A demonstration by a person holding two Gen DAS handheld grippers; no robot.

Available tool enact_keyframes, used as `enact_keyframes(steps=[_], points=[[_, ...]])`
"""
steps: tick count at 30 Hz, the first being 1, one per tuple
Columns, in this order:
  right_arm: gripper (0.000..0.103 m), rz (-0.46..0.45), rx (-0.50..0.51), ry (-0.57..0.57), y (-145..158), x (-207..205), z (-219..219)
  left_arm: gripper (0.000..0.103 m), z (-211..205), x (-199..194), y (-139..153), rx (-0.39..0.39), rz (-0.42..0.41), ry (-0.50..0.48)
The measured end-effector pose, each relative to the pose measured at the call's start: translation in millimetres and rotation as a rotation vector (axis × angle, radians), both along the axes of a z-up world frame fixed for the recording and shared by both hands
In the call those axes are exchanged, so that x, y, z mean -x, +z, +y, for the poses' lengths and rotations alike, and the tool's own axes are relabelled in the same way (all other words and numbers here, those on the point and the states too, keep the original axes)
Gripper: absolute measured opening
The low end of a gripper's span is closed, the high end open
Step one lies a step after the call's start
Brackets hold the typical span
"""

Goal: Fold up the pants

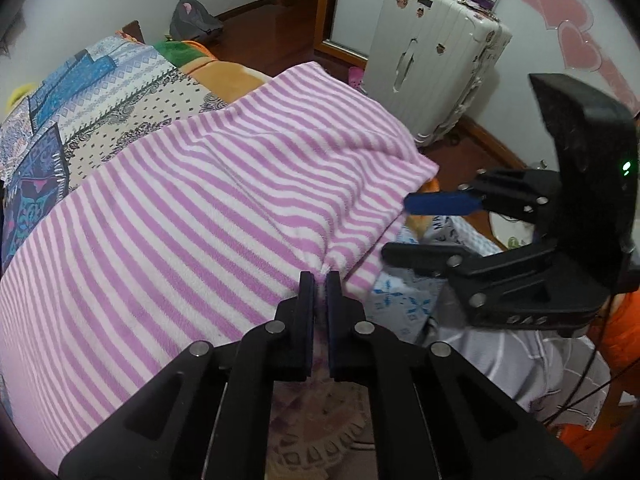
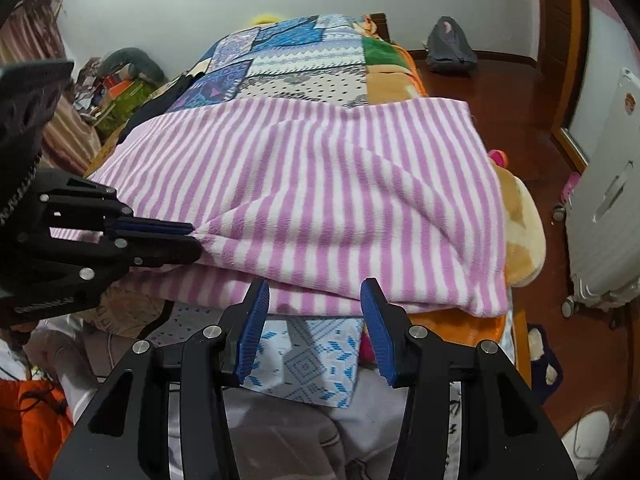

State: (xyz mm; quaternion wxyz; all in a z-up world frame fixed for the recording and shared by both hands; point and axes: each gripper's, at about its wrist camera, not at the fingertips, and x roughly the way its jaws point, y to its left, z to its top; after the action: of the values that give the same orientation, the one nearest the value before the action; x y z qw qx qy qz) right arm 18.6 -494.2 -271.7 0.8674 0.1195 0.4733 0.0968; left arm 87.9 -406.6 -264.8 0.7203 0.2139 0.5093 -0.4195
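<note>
While pants [image 2: 304, 200] drape bed, suitcase [image 1: 436, 60] beside, backpack [image 1: 194, 20] beyond

pink-and-white striped fleece pants [image 2: 320, 184] — folded over, lying across the bed.

The left gripper [image 1: 319, 280] pinches the near edge of the fleecy pink-and-white striped pants [image 1: 192, 208], its dark blue pads pressed together on a small bunch of fabric. The pants spread across a bed, over a blue and cream patchwork-print cover [image 1: 92, 96]. To the right, the right gripper [image 1: 404, 228] hovers with fingers apart beside the pants' right edge. A white hard-shell suitcase [image 1: 432, 56] stands far right.
</note>
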Motion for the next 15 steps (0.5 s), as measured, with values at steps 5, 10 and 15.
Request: enact_keyframes(steps=[5,10,15], points=[[0.044,0.000,0.026,0.014,-7,-5,7,0.004,3,-1,-5,0.001,0.037,0.014],[0.044,-0.012,0.013,0.031,-12,-14,12,0.004,5,-5,-11,0.002,0.069,0.035],[0.009,-0.011,-0.014,0.052,-14,-16,11,0.004,6,-7,-13,0.001,0.076,0.038]])
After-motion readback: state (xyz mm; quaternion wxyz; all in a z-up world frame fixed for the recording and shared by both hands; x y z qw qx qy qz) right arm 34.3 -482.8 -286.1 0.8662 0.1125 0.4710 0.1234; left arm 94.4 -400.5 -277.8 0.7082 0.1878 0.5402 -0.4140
